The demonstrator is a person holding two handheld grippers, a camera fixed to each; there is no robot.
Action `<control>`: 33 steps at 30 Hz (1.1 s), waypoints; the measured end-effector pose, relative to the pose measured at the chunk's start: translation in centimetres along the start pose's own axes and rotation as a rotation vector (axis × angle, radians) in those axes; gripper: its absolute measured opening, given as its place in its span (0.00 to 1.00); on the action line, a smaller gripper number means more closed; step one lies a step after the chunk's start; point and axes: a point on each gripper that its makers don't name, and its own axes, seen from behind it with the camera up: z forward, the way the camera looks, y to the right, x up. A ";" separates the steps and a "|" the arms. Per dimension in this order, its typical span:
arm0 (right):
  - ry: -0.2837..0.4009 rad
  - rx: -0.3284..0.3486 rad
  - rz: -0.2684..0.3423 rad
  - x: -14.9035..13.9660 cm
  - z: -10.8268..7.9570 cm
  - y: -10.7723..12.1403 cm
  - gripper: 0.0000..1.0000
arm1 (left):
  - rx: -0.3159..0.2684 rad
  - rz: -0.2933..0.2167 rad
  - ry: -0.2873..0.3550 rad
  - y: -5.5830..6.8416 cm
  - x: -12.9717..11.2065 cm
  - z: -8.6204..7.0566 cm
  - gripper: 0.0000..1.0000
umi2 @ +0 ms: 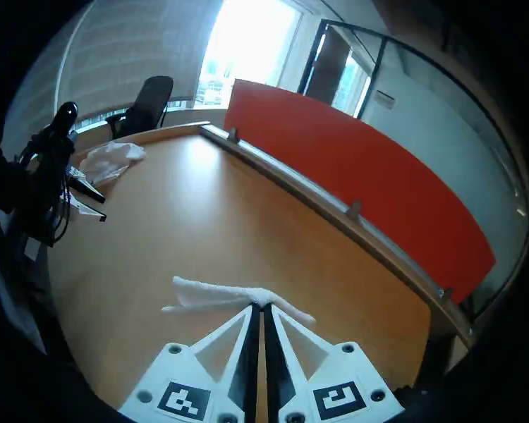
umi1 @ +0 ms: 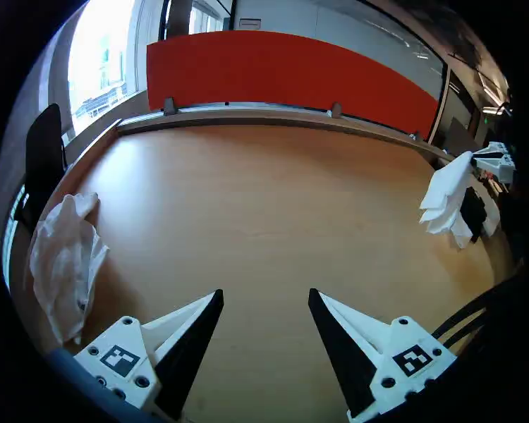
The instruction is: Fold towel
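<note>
A white towel (umi2: 226, 295) is pinched at my right gripper (umi2: 262, 310), whose fingers are shut on its edge. From the left gripper view the same towel (umi1: 446, 201) hangs in bunched folds from the right gripper (umi1: 491, 161) above the far right of the wooden table (umi1: 264, 197). My left gripper (umi1: 265, 296) is open over the table's near side, with nothing between its fingers. In the right gripper view it appears far off at the left (umi2: 87, 192). A second, crumpled white towel (umi1: 63, 261) lies by the table's left edge.
A red partition (umi1: 286, 74) runs along the table's far edge. A black office chair (umi2: 144, 106) stands beyond the table near the bright window. The crumpled towel (umi2: 111, 158) lies near that chair's corner. Black cables (umi1: 476, 314) hang at the lower right.
</note>
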 end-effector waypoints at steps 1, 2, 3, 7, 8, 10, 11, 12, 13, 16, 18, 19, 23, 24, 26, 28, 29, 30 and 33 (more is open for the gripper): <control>-0.002 -0.005 0.003 -0.1 -0.1 0.4 0.04 | 0.000 0.000 0.000 0.0 0.0 0.0 0.89; -0.004 -0.010 0.005 -0.3 -0.1 0.7 0.04 | 0.000 0.001 0.000 0.1 0.0 0.0 0.89; -0.005 -0.015 0.008 -0.4 -0.2 1.0 0.04 | 0.000 0.001 -0.001 0.1 0.0 0.1 0.89; -0.014 -0.034 0.017 -1.0 -0.4 2.4 0.04 | 0.001 0.003 -0.003 0.1 0.1 0.2 0.89; -0.017 -0.038 0.018 -1.1 -0.5 2.7 0.04 | 0.001 0.004 -0.003 0.2 0.1 0.2 0.89; -0.022 -0.047 0.022 -1.5 -0.6 3.4 0.04 | 0.002 0.006 -0.004 0.2 0.2 0.3 0.89; -0.025 -0.051 0.025 -1.6 -0.7 3.7 0.04 | 0.002 0.007 -0.004 0.2 0.2 0.3 0.89; -0.028 -0.055 0.028 -1.8 -0.8 4.0 0.04 | 0.003 0.007 -0.004 0.2 0.2 0.3 0.89; -0.031 -0.058 0.032 -2.0 -0.8 4.4 0.04 | 0.004 0.008 -0.005 0.2 0.3 0.3 0.89; -0.039 -0.067 0.045 -2.5 -1.0 5.4 0.04 | 0.005 0.008 -0.005 0.3 0.3 0.4 0.89; -0.043 -0.074 0.054 -2.9 -1.1 6.1 0.04 | 0.004 0.009 -0.006 0.3 0.4 0.4 0.89; -0.048 -0.080 0.056 -3.2 -1.2 6.6 0.04 | 0.005 0.010 -0.006 0.4 0.4 0.4 0.89; -0.069 -0.103 0.060 -4.3 -1.6 8.5 0.04 | 0.006 0.014 -0.008 0.5 0.4 0.5 0.89; -0.075 -0.109 0.060 -4.6 -1.7 8.9 0.04 | 0.007 0.015 -0.009 0.5 0.4 0.6 0.89; -0.087 -0.121 0.064 -5.2 -1.9 9.9 0.04 | 0.006 0.013 -0.010 0.6 0.4 0.6 0.89; -0.097 -0.131 0.068 -5.7 -2.1 10.8 0.04 | 0.005 0.013 -0.011 0.7 0.4 0.7 0.89; -0.101 -0.136 0.070 -5.9 -2.1 11.1 0.04 | 0.005 0.013 -0.011 0.8 0.4 0.8 0.89; -0.105 -0.140 0.072 -6.1 -2.2 11.5 0.04 | 0.005 0.013 -0.012 0.9 0.4 0.8 0.89; -0.120 -0.153 0.074 -6.9 -2.3 12.7 0.04 | 0.006 0.017 -0.013 1.0 0.4 0.8 0.89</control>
